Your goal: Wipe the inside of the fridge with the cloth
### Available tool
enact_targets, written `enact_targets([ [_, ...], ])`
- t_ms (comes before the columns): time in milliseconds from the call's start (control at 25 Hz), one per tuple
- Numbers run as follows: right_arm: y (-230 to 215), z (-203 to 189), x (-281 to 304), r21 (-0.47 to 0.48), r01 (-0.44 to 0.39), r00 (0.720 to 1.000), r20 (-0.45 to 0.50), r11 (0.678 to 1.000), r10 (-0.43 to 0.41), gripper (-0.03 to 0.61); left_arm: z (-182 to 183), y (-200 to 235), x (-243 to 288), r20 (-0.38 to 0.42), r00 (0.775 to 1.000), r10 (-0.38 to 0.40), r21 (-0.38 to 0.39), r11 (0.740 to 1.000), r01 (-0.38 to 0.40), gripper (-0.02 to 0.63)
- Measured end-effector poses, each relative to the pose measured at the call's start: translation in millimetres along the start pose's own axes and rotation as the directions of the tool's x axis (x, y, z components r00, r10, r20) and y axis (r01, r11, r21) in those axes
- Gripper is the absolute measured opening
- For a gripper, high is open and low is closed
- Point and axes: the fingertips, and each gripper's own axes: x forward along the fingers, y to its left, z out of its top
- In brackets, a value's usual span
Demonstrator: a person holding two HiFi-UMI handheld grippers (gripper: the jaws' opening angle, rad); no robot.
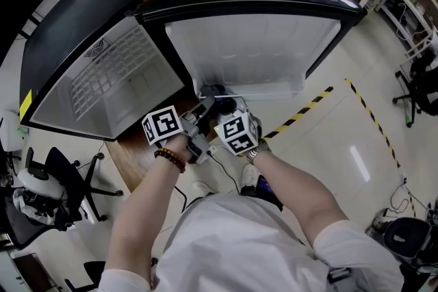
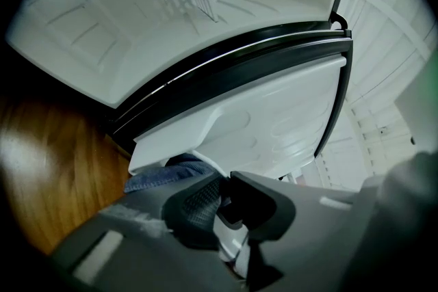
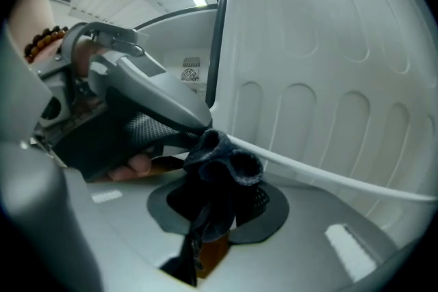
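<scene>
Fingers [image 3: 261,202] of right gripper [image 3: 219,205] clamped on dark blue cloth [image 3: 222,171], bunched up and standing between them. Left gripper [image 2: 222,202] fingers [image 2: 202,205] nearly together, tips right at the cloth's edge; whether pinching it, cannot tell. Both grippers close together in front of open fridge [image 1: 116,78], cloth just beside white inner lining of door [image 3: 328,78].
</scene>
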Motion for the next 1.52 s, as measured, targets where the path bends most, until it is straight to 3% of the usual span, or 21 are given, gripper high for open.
enact_targets([
  [640, 3, -8, 44, -0.018, -0.048, 0.998, -0.038, 0.999, 0.047, 0.084, 0, 0, -4, -0.029, 1.000, -0.004, -0.005, 1.000, 0.004, 0.046],
  [1520, -58, -37, 7, 0.021, 0.100, 0.990, -0.099, 0.995, -0.097, 0.084, 2, -8, 0, -0.015, 0.998, -0.062, 0.003, 0.998, 0.062, 0.043],
])
